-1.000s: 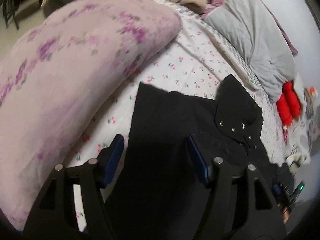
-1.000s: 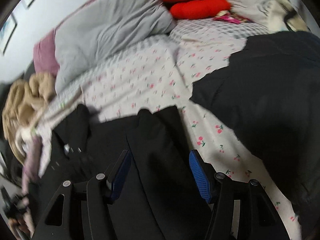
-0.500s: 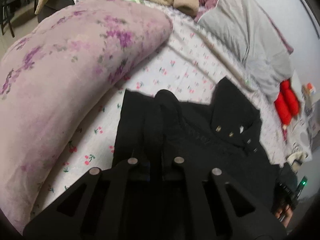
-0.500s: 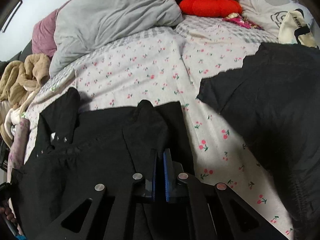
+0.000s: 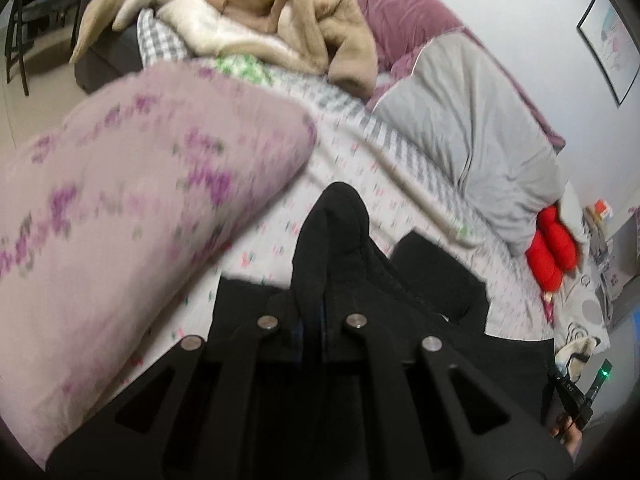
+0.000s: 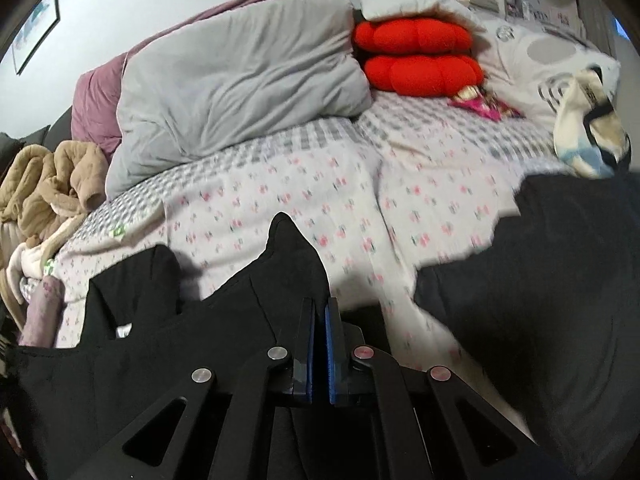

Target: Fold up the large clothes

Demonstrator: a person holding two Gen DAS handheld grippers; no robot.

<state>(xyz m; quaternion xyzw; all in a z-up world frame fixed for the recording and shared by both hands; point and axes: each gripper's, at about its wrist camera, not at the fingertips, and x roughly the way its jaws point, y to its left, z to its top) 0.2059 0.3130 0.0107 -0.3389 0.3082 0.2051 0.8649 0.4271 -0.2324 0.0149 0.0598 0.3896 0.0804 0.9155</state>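
Note:
A large black garment lies on the cherry-print bed sheet. My left gripper is shut on a bunched fold of the black garment and lifts it into a peak. In the right wrist view the same black garment spreads to the left. My right gripper is shut on another edge of it, which also rises in a peak above the sheet. The blue pads are pressed together on the cloth.
A purple floral duvet bulges at the left. A grey pillow, red cushions and a tan fleece heap sit along the far side. Another dark cloth lies at the right.
Both grippers went from open above the garment to shut on it. They have since lifted the pinched folds up off the sheet, and the views have tilted upward.

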